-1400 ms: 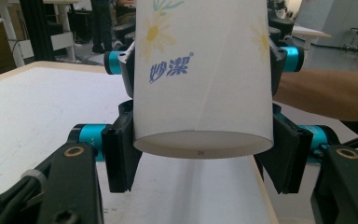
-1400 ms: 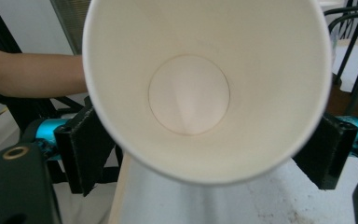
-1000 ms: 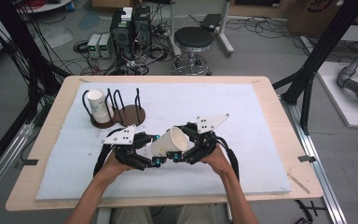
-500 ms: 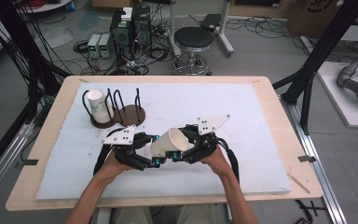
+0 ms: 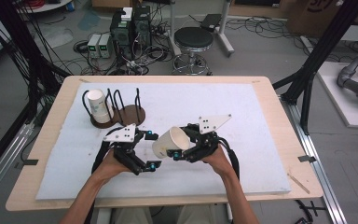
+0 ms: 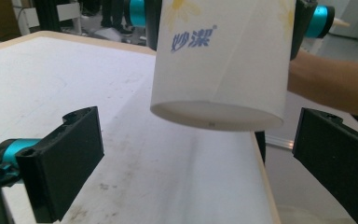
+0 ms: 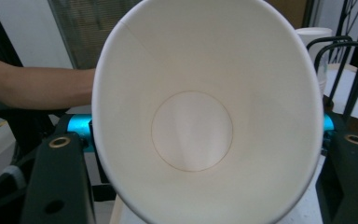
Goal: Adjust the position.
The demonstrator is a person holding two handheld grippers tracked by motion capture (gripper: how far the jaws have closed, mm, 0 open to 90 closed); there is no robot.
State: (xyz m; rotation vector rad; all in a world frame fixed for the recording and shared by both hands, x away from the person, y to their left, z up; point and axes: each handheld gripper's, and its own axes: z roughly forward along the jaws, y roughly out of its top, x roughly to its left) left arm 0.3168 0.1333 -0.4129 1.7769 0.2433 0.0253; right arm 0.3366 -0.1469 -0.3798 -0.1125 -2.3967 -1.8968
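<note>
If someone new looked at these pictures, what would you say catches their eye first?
The white paper cup stands out, held off the white foam mat near the table's front centre by the right tongs, its open mouth tipped toward their camera. The left tongs sit open just beside it, the cup's base between their jaws. At back left, a second white paper cup rests in a black wire rack.
</note>
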